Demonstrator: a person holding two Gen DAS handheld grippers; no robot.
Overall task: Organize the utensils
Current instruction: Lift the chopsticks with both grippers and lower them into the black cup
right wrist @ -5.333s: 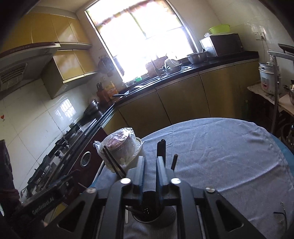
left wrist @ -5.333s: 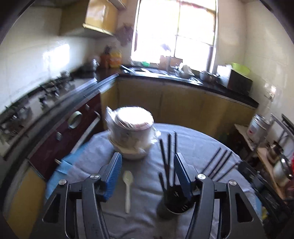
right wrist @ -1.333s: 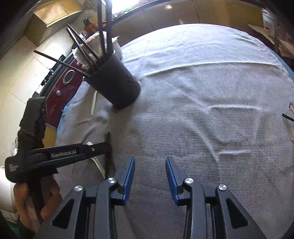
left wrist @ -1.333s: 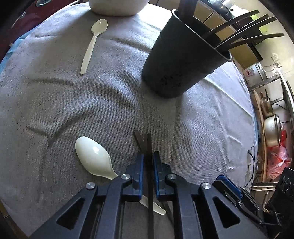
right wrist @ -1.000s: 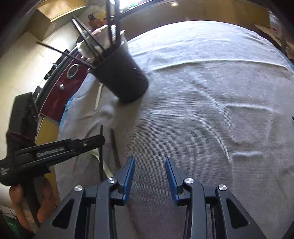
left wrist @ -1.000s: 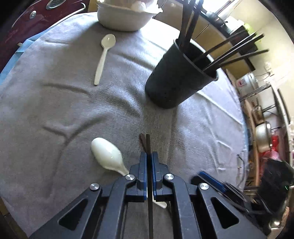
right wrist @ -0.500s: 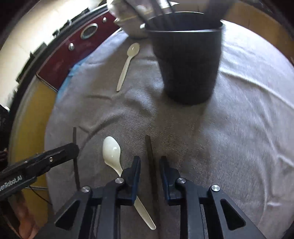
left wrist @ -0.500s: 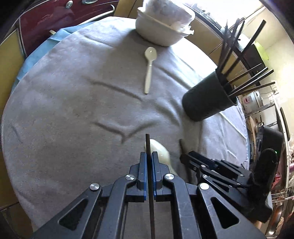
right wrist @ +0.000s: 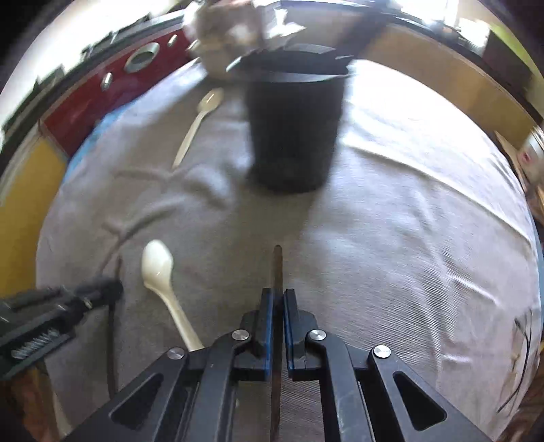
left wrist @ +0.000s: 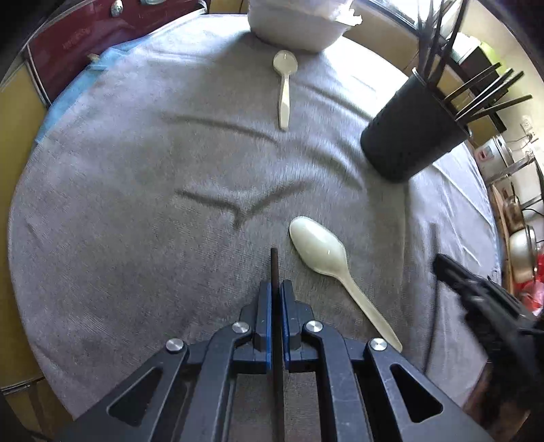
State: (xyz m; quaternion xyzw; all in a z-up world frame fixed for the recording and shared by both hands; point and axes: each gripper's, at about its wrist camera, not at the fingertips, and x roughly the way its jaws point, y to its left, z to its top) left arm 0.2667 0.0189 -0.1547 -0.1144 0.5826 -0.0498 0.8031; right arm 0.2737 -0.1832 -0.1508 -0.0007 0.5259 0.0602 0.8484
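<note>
The round table under a grey cloth carries everything. On it the black perforated utensil cup stands upright, already bristling with dark sticks that fan out over its rim. In the left wrist view the cup lies toward 2 o'clock from the left gripper; in the right wrist view the same cup sits almost dead ahead at 12 o'clock of the right gripper, blurred but clearly the closer target on that side. By this judgement the right hand has the straighter path to the cup.

Each gripper is pinched tight on 1 thin dark chopstick. The left one's chopstick runs along the fingers, its tip pointing to 12 o'clock and clear of the cloth as far as can be told. The right one's brownish chopstick lies the same way, its long axis aimed at the cup's base rather than its mouth, so it probably needs tipping upright before going in.

2 pale plastic spoons lie loose: 1 large just beside the left gripper at 1 o'clock, 1 smaller far off at 12 o'clock near a white bowl.
</note>
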